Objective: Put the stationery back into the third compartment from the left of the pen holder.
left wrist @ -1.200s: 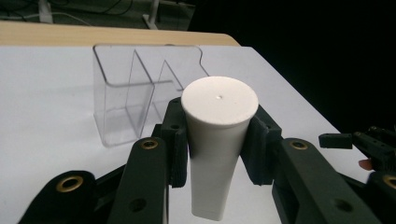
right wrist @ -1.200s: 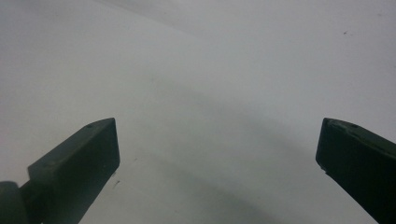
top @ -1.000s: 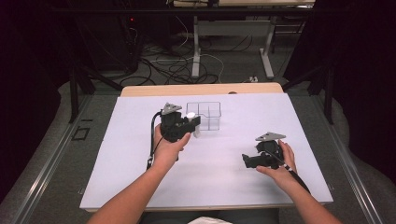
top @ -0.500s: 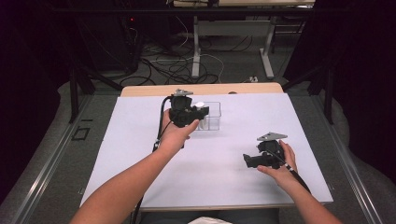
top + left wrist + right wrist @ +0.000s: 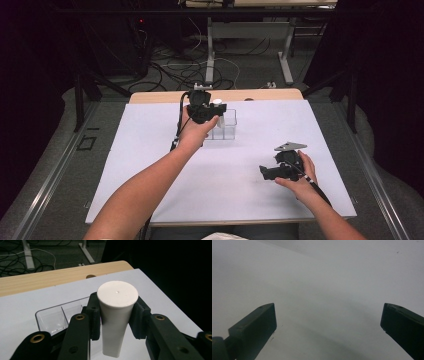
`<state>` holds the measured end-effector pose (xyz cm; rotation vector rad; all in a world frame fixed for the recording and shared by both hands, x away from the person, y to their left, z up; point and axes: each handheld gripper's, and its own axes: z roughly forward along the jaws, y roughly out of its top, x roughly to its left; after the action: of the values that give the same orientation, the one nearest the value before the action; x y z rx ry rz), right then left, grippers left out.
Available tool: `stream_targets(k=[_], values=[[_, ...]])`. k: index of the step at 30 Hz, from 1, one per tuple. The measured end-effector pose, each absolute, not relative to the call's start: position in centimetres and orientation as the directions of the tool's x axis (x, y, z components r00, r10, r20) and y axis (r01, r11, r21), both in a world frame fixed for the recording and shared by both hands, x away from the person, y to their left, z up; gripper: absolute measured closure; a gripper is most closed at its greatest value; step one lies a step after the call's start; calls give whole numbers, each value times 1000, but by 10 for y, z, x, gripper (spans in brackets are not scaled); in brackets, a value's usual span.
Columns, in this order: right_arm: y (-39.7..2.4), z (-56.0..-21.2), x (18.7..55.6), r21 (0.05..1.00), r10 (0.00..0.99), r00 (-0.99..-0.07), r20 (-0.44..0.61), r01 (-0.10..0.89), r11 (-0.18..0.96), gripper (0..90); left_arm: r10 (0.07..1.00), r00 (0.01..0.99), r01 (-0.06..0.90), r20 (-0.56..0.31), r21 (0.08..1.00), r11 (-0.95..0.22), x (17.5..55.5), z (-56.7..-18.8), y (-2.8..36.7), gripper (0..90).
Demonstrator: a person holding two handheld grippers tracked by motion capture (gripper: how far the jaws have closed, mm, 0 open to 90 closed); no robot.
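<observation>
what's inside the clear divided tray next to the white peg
The clear divided tray shows two bare compartments in the left gripper view. The rest is covered by the left gripper and the white peg it clamps.

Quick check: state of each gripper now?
Left gripper: shut on the white peg, over the clear tray.
Right gripper: open, empty.

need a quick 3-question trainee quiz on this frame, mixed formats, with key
1. True or false: the left gripper is shut on the white peg.
2. Multiple choice: what is the right gripper holding? A) a white peg B) a clear tray C) nothing
3. Fill in: the clear tray is split into ____ by thin walls.

Key
1. True; its fingers press the peg's sides.
2. C; its fingers stand wide apart over the bare white tabletop.
3. Compartments.
</observation>
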<state>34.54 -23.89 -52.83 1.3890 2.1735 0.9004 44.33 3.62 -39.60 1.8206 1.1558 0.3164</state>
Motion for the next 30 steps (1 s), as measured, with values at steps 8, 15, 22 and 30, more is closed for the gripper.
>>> stream_targets(k=[8, 15, 22, 30], values=[[-240, -528, 346, 698, 909, -417, 20, 656, 286, 0, 837, 498, 578, -227, 807, -125, 456, -399, 25, 665], [-240, -529, 346, 701, 906, -424, 21, 652, 288, 3, 856, 469, 580, -218, 807, -112, 465, -404, 18, 665], [-240, -529, 346, 697, 907, -420, 29, 659, 283, 6, 862, 457, 584, -219, 805, -106, 472, -412, 14, 665], [-240, -530, 346, 695, 908, -419, 29, 661, 283, 8, 859, 460, 585, -226, 805, -102, 478, -422, 10, 664]])
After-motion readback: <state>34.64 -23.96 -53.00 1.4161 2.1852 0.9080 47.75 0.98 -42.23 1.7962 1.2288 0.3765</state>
